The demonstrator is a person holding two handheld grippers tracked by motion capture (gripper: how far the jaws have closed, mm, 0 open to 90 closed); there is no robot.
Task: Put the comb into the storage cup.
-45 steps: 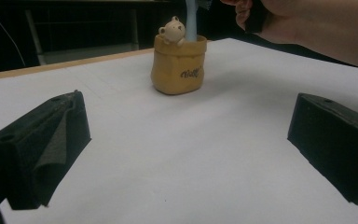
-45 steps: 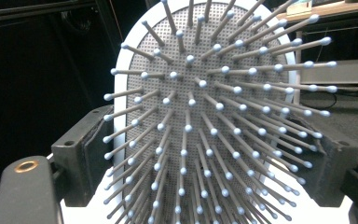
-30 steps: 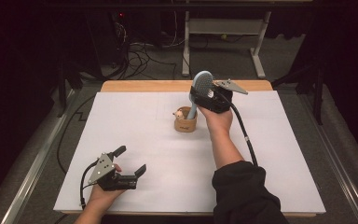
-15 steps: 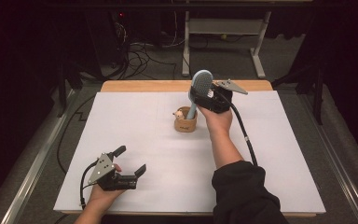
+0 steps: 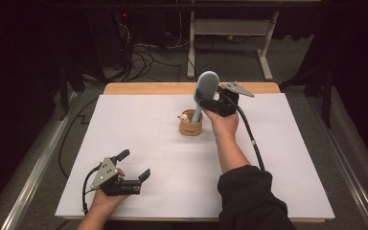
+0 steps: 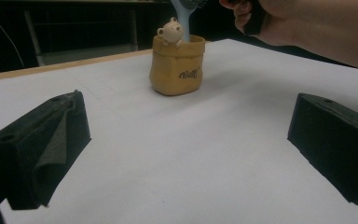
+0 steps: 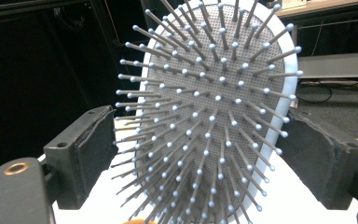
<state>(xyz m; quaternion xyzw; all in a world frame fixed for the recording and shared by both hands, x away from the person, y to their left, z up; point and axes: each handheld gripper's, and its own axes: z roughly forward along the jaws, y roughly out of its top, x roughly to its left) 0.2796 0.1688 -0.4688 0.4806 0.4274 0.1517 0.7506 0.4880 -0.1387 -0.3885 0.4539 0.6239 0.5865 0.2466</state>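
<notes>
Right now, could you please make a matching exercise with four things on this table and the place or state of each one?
Things:
1. hairbrush
2. bear pot
3. left claw
4. right claw

Places or states:
A. open, near the front edge of the white table, nothing between its jaws
B. pale blue, handle down in the pot
C. tan, standing mid-table
D. jaws on either side of the brush head

Pairs: 1-B, 2-C, 3-A, 4-D

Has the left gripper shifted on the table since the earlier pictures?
No. The left gripper lies at the same spot near the white sheet's front left corner.
</notes>
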